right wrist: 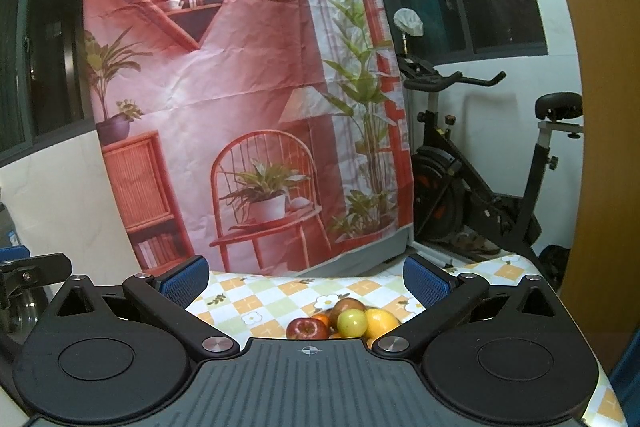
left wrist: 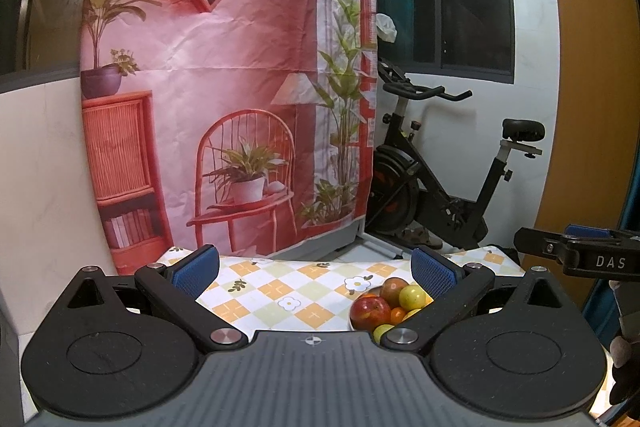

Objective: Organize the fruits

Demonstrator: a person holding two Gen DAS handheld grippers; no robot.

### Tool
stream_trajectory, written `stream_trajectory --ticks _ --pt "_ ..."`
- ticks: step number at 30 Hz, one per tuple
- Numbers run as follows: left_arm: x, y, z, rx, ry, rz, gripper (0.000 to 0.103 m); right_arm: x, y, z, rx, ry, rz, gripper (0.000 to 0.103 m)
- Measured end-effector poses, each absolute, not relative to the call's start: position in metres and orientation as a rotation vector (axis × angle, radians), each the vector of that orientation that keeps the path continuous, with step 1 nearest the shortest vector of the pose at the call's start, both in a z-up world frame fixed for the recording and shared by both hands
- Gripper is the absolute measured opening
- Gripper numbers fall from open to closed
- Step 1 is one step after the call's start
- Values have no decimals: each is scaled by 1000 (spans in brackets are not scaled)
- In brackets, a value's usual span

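Both left tongs (left wrist: 315,273) and right tongs (right wrist: 306,277) are held wide open and empty. Piled fruits (right wrist: 344,321) are seen in a bowl on the counter (left wrist: 280,287), below the right tongs. They are judged firm, smooth and prone to rolling, best gripped across the widest part.

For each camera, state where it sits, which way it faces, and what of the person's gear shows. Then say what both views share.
Left wrist: on the left gripper, looking forward over the checked tablecloth toward the backdrop; its open blue-padded fingers show, with the right gripper at right.
Right wrist: on the right gripper, facing likewise; open fingers show.
Shared: the fruit pile, backdrop, exercise bike.
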State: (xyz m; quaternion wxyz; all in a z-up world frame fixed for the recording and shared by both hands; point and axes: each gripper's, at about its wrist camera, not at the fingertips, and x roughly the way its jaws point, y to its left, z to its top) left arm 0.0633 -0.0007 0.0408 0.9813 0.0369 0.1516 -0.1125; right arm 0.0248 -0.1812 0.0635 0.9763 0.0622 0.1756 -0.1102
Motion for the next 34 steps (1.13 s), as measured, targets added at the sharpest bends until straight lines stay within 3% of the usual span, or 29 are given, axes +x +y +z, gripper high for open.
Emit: stream_trajectory --ticks 34 --pt "64 1 38 57 327 -217 103 19 -177 60 118 350 -220 103"
